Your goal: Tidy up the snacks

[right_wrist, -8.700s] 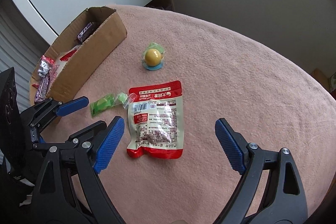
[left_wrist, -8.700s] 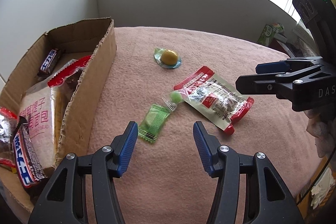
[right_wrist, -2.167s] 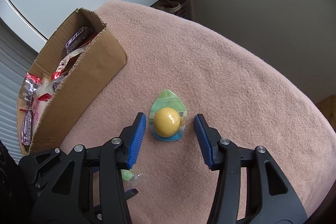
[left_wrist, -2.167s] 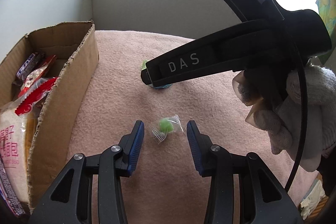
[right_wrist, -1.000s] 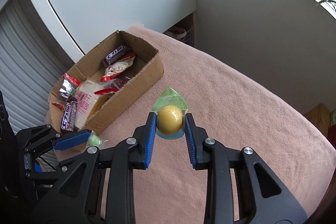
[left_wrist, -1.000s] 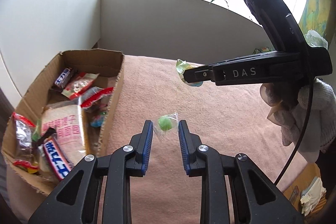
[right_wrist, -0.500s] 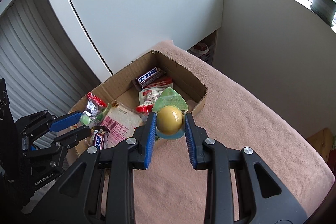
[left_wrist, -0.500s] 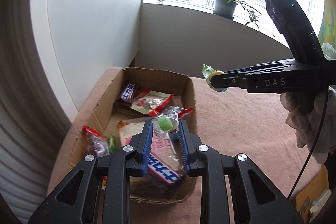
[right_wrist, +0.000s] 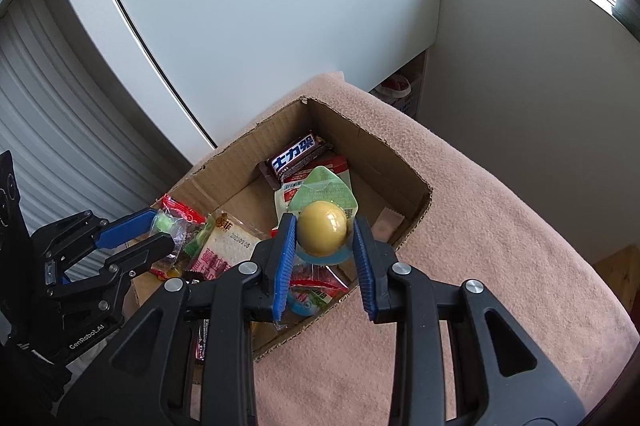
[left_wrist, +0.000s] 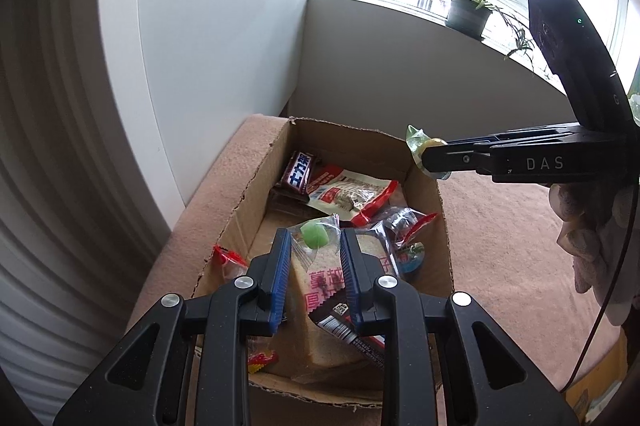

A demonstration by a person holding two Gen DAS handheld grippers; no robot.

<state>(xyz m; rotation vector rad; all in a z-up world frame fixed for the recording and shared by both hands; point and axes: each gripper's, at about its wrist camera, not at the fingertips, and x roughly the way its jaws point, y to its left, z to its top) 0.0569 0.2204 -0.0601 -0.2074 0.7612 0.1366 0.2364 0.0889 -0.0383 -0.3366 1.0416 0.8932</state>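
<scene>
Left tool point(left_wrist: 311, 258) is clamped on the green candy point(left_wrist: 314, 235), pinching its clear wrapper more than the sweet itself. It hangs over the near half of the box point(left_wrist: 438, 210), above the bread pack point(left_wrist: 328, 306). I judge the candy very light and the film crinkly and slick, so the hold is marginal; better to take it across the sweet's body, not the loose wrapper tail. A drop from here lands in the box anyway.

Right tool point(right_wrist: 324, 246) is closed on the jelly cup point(right_wrist: 323, 232), pads point(right_wrist: 285, 258) squeezing the yellow dome on both sides, foil lid flap sticking up behind. It sits over the box's right wall, roughly mid-length. Cup looks like thin rigid plastic: light, smooth, likely to squirt out if over-squeezed, could crack or pop the seal. Grip at the widest part of the dome or the rim, moderate force.

Box already holds a chocolate bar point(right_wrist: 298, 154) and red-edged packets point(left_wrist: 352, 196); soft landing, low risk on release.
</scene>
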